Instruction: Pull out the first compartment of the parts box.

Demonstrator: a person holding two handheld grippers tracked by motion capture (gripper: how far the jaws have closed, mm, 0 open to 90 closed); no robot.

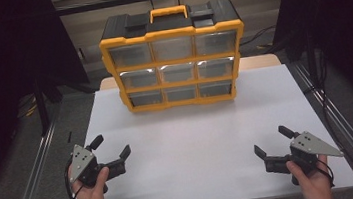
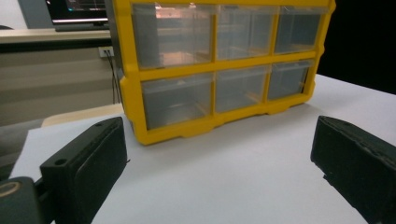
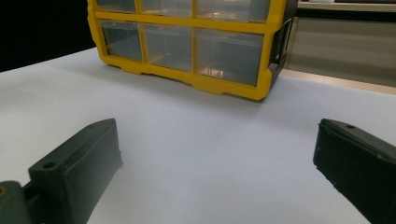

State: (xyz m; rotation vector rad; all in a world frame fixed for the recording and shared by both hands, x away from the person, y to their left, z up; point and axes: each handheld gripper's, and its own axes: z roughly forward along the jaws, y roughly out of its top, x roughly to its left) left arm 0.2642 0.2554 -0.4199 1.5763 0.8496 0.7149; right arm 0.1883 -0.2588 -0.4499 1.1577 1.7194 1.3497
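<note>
1. The yellow drawer cabinet stands upright at the middle of the table's far edge, its nine clear drawers facing the person.
2. The left gripper sits near the table's near left corner, jaws wide, holding nothing.
3. The right gripper sits near the near right corner, jaws wide and empty.
4. Both grippers are well apart from the cabinet.

High view: fixed above the near edge, facing forward and down — takes in the whole white bench and the yellow drawer cabinet at its far side. Left gripper view: low over the bench at near left, aimed far and rightward at the cabinet, fairly close. Right gripper view: low at near right, aimed far and leftward. All three share the cabinet front and the bench before it.
</note>
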